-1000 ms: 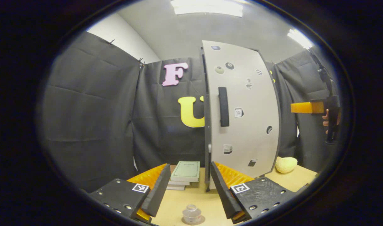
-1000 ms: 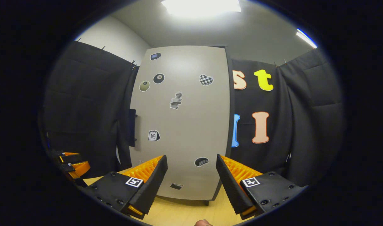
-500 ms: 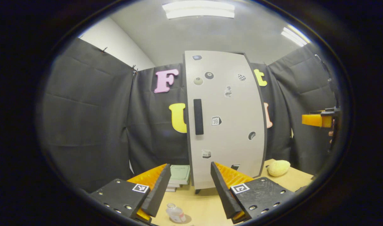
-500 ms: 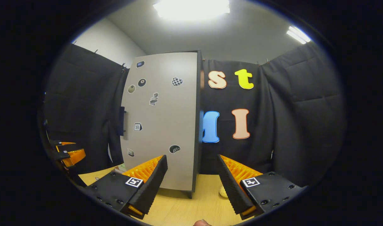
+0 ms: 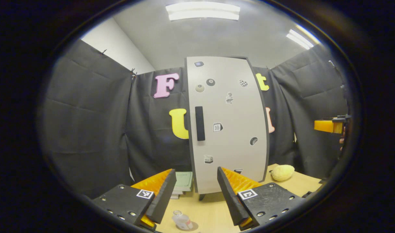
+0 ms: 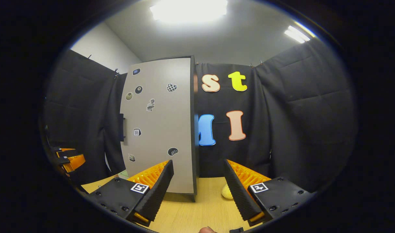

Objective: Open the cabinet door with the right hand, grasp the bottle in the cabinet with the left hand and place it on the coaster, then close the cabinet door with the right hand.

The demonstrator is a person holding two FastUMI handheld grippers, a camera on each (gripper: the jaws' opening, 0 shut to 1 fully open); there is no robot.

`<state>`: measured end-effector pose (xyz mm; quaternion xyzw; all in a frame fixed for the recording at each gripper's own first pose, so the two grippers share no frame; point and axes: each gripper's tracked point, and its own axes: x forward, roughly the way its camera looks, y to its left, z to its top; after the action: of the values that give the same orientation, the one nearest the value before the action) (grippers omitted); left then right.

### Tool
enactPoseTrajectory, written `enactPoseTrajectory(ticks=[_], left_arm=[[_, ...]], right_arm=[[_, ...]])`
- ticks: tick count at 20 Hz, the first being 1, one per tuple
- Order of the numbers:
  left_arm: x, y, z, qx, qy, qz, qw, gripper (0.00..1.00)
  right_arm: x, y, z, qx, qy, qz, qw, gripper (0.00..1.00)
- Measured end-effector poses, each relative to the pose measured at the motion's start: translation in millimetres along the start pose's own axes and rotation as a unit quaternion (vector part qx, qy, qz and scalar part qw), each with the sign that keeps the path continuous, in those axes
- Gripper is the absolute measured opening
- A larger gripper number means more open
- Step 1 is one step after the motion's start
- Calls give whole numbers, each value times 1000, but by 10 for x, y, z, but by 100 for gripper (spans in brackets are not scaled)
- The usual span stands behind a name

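Note:
The grey cabinet door (image 5: 229, 129) is shut, with its black handle (image 5: 200, 123) on its left edge. A small clear bottle (image 5: 181, 221) stands on a round coaster (image 5: 193, 227) on the table, just below and in front of my left gripper (image 5: 194, 194). That gripper is open and holds nothing. My right gripper (image 6: 199, 191) is also open and empty, and it faces the cabinet door's (image 6: 158, 129) right edge from some way back. It also shows as the right gripper (image 5: 330, 126) far to the right, apart from the cabinet.
A stack of books (image 5: 183, 181) lies left of the cabinet's foot. A yellow lumpy thing (image 5: 282, 172) sits on the wooden table (image 5: 210, 213) to the cabinet's right. My left gripper (image 6: 69, 160) shows at the left edge.
The door went from slightly ajar to fully shut. Both grippers drew back from the cabinet, and the right one swung to the right. The bottle has stayed on the coaster.

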<state>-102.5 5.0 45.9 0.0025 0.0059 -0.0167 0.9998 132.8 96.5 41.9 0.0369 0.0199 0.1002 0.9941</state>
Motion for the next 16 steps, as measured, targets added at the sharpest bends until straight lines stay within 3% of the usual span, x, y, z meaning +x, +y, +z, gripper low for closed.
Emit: enactPoseTrajectory(ticks=[2,3,12,13,15,16], left_arm=[[-23,48,-7,1,0,0,1000,79],[-37,68,-11,-1,0,0,1000,79],[-5,279,-44,-10,1,11,1000,80],[-1,286,-51,-10,0,11,1000,79],[-1,288,-59,-11,0,10,1000,79],[5,284,-60,-11,0,9,1000,79]], right_arm=[[-30,63,7,-7,-2,0,1000,93],[-37,98,1,-8,0,2,1000,98],[-111,200,28,-8,3,4,1000,93],[-117,203,26,-7,4,4,1000,98],[-149,193,25,-8,6,1,1000,98],[-158,183,16,-9,7,-1,1000,93]])
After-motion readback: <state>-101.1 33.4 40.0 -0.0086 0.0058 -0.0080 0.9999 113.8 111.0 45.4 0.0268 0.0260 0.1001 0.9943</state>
